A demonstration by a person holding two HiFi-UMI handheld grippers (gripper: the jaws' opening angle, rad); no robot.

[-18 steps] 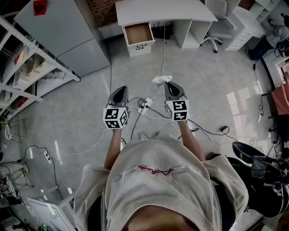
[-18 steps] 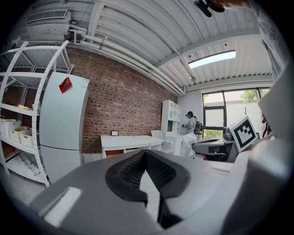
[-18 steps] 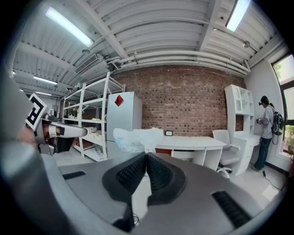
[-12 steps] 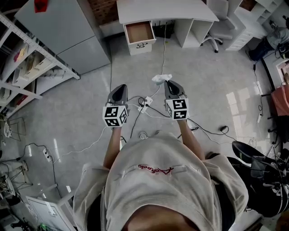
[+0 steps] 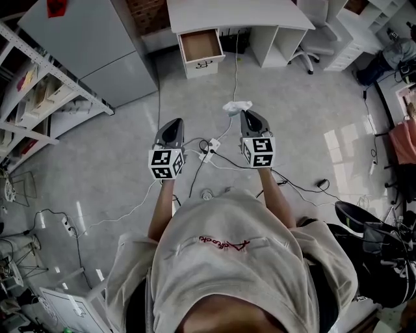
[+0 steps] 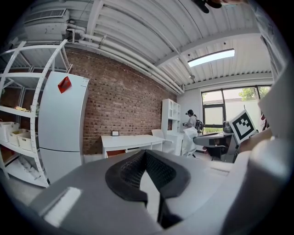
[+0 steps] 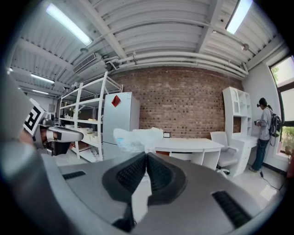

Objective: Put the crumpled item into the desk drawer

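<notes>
The crumpled item (image 5: 236, 105) is a white wad of paper or plastic pinched at the tip of my right gripper (image 5: 249, 118), held above the floor. In the right gripper view the jaws are shut on the crumpled item (image 7: 138, 139), which sticks up over the right gripper (image 7: 146, 154). My left gripper (image 5: 173, 128) hangs level with it to the left, apart from it. In its own view the left gripper (image 6: 145, 153) is shut with nothing between the pads. The white desk (image 5: 234, 13) stands ahead at the brick wall, its drawer (image 5: 200, 47) pulled open and showing a brown inside.
Cables and a power strip (image 5: 209, 151) lie on the floor under the grippers. A grey fridge (image 5: 97, 45) and metal shelving (image 5: 32, 97) stand left. An office chair (image 5: 312, 32) is right of the desk. A person (image 7: 264, 133) stands far right.
Both grippers have moved a little forward toward the desk, the right one still holding the crumpled item. Jaws unchanged.
</notes>
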